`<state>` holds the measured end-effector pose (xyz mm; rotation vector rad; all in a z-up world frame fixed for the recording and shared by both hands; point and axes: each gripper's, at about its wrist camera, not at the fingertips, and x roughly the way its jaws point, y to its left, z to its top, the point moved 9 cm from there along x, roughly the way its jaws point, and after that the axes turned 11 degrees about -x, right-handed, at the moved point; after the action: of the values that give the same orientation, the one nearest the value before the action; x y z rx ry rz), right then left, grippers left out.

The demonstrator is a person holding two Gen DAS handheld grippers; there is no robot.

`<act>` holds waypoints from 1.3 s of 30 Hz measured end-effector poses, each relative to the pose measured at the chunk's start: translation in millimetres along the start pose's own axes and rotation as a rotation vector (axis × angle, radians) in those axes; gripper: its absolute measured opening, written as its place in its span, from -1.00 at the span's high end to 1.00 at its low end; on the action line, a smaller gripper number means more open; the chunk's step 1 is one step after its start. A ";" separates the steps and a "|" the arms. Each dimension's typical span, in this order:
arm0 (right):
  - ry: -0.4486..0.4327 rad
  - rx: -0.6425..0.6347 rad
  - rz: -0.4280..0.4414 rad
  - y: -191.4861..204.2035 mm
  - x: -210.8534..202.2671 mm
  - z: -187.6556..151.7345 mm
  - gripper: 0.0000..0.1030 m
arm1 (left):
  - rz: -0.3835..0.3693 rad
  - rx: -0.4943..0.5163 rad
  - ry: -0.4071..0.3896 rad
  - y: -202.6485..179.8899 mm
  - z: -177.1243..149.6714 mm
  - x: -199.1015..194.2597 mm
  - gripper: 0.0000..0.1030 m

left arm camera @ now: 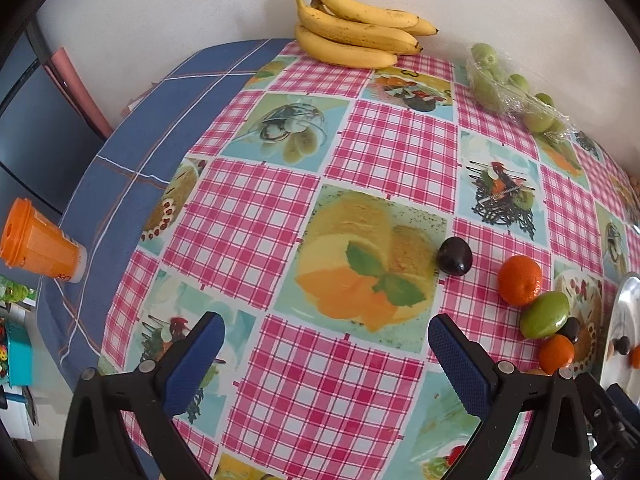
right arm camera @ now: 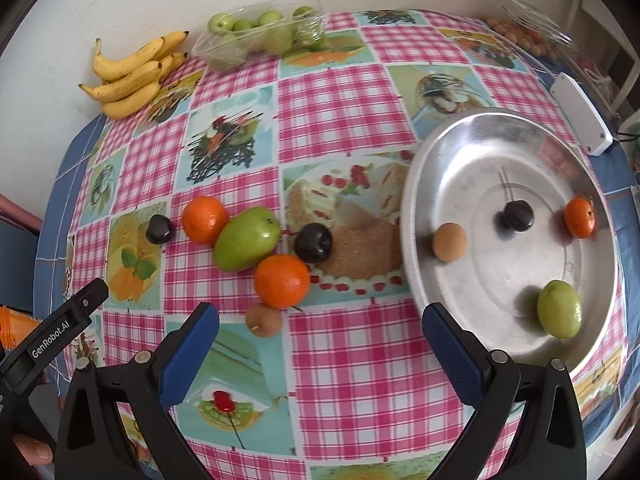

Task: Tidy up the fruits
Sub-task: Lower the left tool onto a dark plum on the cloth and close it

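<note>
A round metal tray (right arm camera: 448,152) lies on the checked tablecloth at the right. In it are a brown round fruit (right arm camera: 449,241), a dark plum (right arm camera: 517,215), a small orange (right arm camera: 579,217) and a green fruit (right arm camera: 559,309). Left of the tray lie two oranges (right arm camera: 205,219) (right arm camera: 282,280), a green fruit (right arm camera: 245,237), two dark plums (right arm camera: 314,242) (right arm camera: 159,229) and a small brown fruit (right arm camera: 263,320). My right gripper (right arm camera: 320,344) is open and empty above the cloth, near these. My left gripper (left arm camera: 326,346) is open and empty; a dark plum (left arm camera: 454,256) lies ahead of it.
A bunch of bananas (left arm camera: 356,28) and a clear pack of green fruits (right arm camera: 260,34) sit at the table's far edge by the wall. An orange cup (left arm camera: 38,242) lies at the left edge. A white box (right arm camera: 580,114) and another clear pack (right arm camera: 520,28) are behind the tray.
</note>
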<state>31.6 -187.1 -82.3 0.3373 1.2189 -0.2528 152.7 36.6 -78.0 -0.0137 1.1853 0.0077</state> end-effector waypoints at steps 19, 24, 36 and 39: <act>0.010 0.004 0.038 11.7 17.5 8.5 -0.97 | -0.039 -0.052 0.009 1.6 6.2 9.4 -1.00; -0.021 0.037 0.060 6.9 18.0 17.3 -0.97 | -0.067 -0.080 -0.011 -3.5 14.2 11.0 -1.00; -0.131 0.056 0.069 2.2 10.1 42.5 -0.97 | -0.128 -0.080 -0.032 -24.7 24.0 13.3 -1.00; -0.140 0.053 0.069 1.4 7.8 47.8 -0.97 | -0.124 -0.077 -0.032 -27.8 25.3 16.8 -1.00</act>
<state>76.3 -204.3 -74.9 0.4010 1.0624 -0.2451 182.9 9.1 -83.9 -0.1544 1.1502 -0.0549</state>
